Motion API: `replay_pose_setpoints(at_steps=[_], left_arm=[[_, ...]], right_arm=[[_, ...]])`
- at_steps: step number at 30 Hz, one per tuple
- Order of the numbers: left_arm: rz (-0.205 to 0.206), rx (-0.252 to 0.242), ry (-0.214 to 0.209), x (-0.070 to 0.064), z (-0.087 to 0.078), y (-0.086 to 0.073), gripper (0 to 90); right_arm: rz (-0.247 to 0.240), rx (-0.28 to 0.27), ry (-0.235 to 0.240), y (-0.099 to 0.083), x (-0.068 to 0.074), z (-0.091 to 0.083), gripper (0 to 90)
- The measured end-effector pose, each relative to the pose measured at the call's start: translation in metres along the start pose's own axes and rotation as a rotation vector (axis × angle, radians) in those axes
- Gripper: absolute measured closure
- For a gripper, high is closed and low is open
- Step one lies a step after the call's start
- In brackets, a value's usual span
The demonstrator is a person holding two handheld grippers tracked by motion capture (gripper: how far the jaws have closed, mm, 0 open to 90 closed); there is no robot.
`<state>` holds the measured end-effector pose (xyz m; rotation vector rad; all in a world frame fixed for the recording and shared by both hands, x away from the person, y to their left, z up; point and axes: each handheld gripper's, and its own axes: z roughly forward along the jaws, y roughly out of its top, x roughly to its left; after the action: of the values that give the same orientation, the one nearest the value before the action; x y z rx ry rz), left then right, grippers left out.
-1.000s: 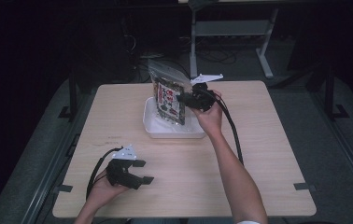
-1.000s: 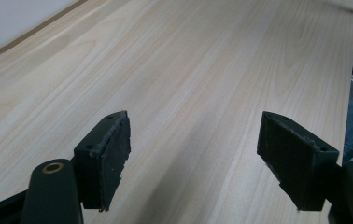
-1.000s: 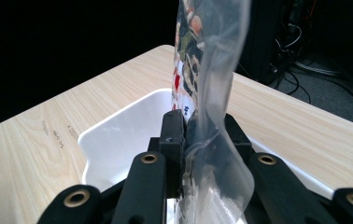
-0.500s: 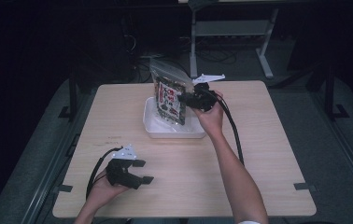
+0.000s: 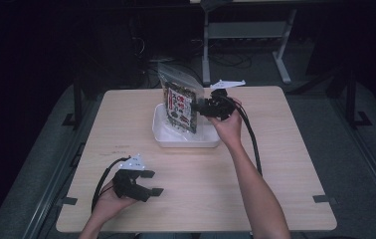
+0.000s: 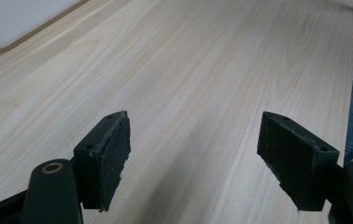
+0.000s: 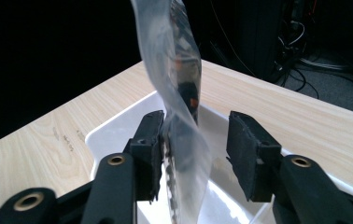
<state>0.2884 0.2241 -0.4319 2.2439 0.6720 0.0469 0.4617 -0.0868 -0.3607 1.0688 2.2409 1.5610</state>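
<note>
Over tray [image 7: 118, 126], bag [image 7: 177, 93] between parted fingers [image 7: 150, 140].

Clear plastic bag [image 5: 180, 102], centre of frame: black contents with red-white print. Tray [image 5: 176, 139] below it: white. Table [image 5: 285, 164]: pale wood grain. Jaws: black. Floor around table: grey.

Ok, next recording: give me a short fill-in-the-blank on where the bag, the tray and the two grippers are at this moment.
1. The clear plastic bag stands upright in the white ____.
2. The bag's edge sits between the open fingers of the ____ gripper.
3. The left gripper is open over the bare wooden ____.
4. In the high view, the tray lies ____ from the person than the left gripper.

Missing words: tray; right; table; farther
</note>
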Motion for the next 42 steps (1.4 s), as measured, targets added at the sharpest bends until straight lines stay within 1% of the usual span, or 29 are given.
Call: replay_pose_setpoints(at_steps=[4,11,15,18,20,23,29,31,32,34,41,42], left_arm=[[0.000,0.002,0.002,0.000,0.000,0.000,24.9],[-0.001,0.004,0.001,0.000,0.000,0.000,24.8],[0.000,0.006,0.000,-0.001,0.001,0.000,24.7],[0.002,0.007,-0.001,-0.002,0.001,0.001,24.7],[0.006,0.010,0.000,-0.002,0.002,0.001,24.6],[0.008,0.012,0.001,-0.002,0.003,0.001,24.5],[0.013,0.018,0.001,-0.003,0.004,0.002,24.3],[0.016,0.021,0.000,-0.003,0.004,0.002,24.3],[0.015,0.020,0.000,-0.003,0.004,0.002,24.3],[0.016,0.021,-0.001,-0.004,0.004,0.002,24.3],[0.019,0.028,-0.003,-0.004,0.006,0.003,24.2],[0.019,0.027,-0.003,-0.004,0.006,0.003,24.1]], right_arm=[[0.002,0.005,0.020,0.001,0.000,-0.005,50.5],[-0.002,0.007,0.035,0.000,0.002,-0.011,47.1],[0.012,0.013,0.050,-0.005,0.001,-0.017,44.1],[0.025,0.029,0.061,-0.010,0.001,-0.023,42.2],[0.031,0.027,0.071,-0.014,0.000,-0.029,41.0],[0.033,0.031,0.074,-0.017,0.000,-0.033,40.6],[0.038,0.038,0.085,-0.024,0.000,-0.048,39.4],[0.036,0.044,0.082,-0.027,0.001,-0.053,39.2],[0.033,0.044,0.083,-0.031,0.002,-0.061,39.1],[0.035,0.043,0.085,-0.032,0.002,-0.063,38.6],[0.041,0.054,0.084,-0.047,0.002,-0.083,37.5],[0.047,0.058,0.082,-0.052,0.002,-0.088,37.3]])
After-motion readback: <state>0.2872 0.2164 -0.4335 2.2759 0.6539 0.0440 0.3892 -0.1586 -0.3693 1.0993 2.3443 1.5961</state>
